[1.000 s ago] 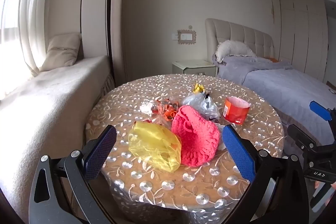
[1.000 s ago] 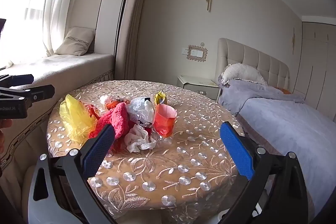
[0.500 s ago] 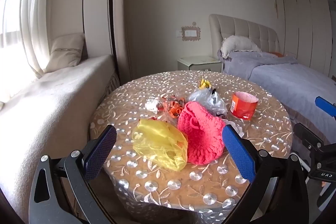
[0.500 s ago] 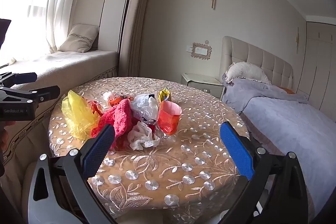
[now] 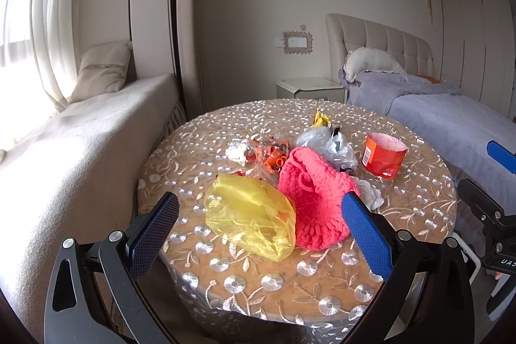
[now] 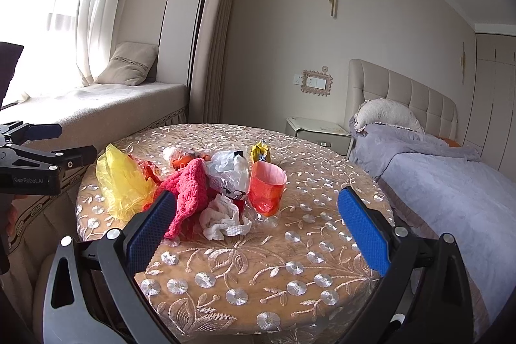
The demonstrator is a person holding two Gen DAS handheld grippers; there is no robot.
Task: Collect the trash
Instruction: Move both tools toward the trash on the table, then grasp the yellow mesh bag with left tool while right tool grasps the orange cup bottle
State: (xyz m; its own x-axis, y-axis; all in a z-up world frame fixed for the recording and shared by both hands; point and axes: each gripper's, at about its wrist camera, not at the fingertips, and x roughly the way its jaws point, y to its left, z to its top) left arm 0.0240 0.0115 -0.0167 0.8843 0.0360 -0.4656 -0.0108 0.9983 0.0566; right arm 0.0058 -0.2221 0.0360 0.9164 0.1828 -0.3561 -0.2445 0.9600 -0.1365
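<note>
Both grippers hover off counter (image 6: 290,263) edge, jaws spread wide, gripping nothing: left gripper (image 5: 261,231), right gripper (image 6: 258,224). Trash pile mid-counter: yellow bag (image 5: 248,215) at 9 o'clock, red cup (image 5: 382,155) at 3 o'clock, pink knit (image 5: 309,195) between.

On the table (image 5: 322,289), the plastic bag (image 5: 250,220) lies nearest the front edge; knitted pouch (image 5: 314,199) touching its right; cup (image 5: 383,155) toward the right edge.

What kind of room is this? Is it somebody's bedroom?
Yes, most likely a bedroom. There is a bed with a padded headboard and a pillow, a nightstand beside it, and a cushioned window seat by the curtains.
</note>
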